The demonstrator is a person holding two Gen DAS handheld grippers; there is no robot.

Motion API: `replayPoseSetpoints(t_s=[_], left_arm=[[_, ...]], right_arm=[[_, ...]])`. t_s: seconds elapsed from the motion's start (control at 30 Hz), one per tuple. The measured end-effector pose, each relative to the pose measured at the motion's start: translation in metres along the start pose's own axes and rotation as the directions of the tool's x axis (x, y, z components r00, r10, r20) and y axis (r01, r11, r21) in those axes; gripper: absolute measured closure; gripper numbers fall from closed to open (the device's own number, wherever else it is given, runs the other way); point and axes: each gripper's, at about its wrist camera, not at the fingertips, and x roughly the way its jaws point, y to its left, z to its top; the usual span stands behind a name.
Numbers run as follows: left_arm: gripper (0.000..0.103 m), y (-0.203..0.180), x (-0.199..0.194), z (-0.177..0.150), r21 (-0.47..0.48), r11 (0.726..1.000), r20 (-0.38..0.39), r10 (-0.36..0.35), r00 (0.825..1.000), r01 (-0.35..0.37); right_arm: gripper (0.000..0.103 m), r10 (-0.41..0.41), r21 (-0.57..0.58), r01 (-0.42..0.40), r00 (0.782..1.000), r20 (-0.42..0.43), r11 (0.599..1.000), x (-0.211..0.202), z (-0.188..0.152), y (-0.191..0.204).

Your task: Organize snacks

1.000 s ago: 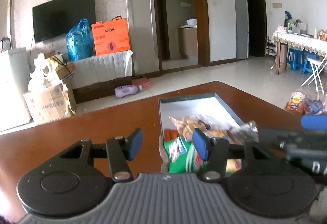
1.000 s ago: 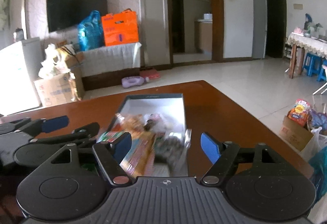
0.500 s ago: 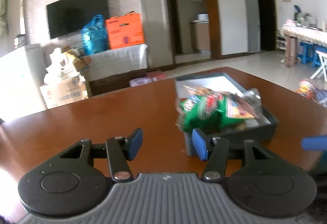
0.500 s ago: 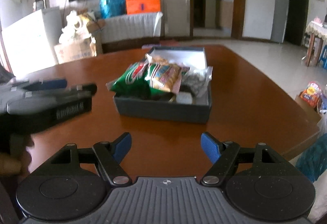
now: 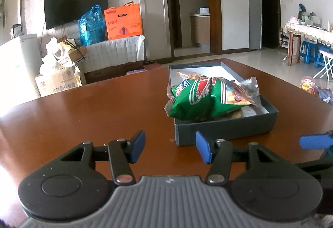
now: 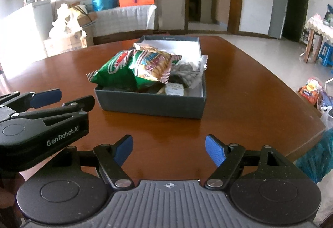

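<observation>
Snacks (image 6: 133, 67) overhang box (image 6: 152, 103) near edge — both hand-held grippers (image 5: 169, 147) (image 6: 169, 148) released, bare table (image 6: 239, 86) around.

light: bright daylight from left | glare: table (image 6: 239, 82) sheen | focus: sharp | edges: fisheye bending

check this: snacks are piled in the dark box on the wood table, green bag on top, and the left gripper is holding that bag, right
Not quite. The left gripper holds nothing: the left wrist view shows its jaws open over bare table, short of the box. The rest stands: snacks piled in the box, green bag on top.
</observation>
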Motion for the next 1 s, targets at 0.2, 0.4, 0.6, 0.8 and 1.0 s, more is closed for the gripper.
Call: replayPoseSetpoints(t_s=[0.2, 0.4, 0.6, 0.8, 1.0], left_arm=[[0.035, 0.0019, 0.0024, -0.0004, -0.021, 1.000, 0.009, 0.017, 1.000, -0.016], [0.015, -0.0005, 0.0029, 0.0024, -0.015, 1.000, 0.035, 0.027, 0.999, -0.026], [0.014, 0.0002, 0.0069, 0.0042, -0.014, 0.999, 0.033, 0.039, 0.999, -0.039], [0.009, -0.0010, 0.0069, 0.0028, -0.005, 1.000, 0.043, 0.030, 0.999, -0.029], [0.004, -0.0017, 0.0100, 0.0039, -0.003, 1.000, 0.036, 0.029, 0.999, -0.029]], right_arm=[[0.022, -0.003, 0.012, 0.003, 1.000, -0.006, 1.000, -0.0010, -0.0002, -0.0034], [0.021, 0.002, 0.017, -0.001, 1.000, -0.017, 1.000, 0.0003, 0.0003, -0.0048], [0.019, 0.003, 0.000, -0.003, 1.000, -0.021, 1.000, 0.0007, 0.0009, -0.0026], [0.019, 0.006, -0.004, -0.006, 1.000, -0.024, 1.000, 0.0009, 0.0007, -0.0021], [0.019, 0.011, -0.009, -0.011, 1.000, -0.022, 1.000, 0.0005, 0.0009, -0.0020]])
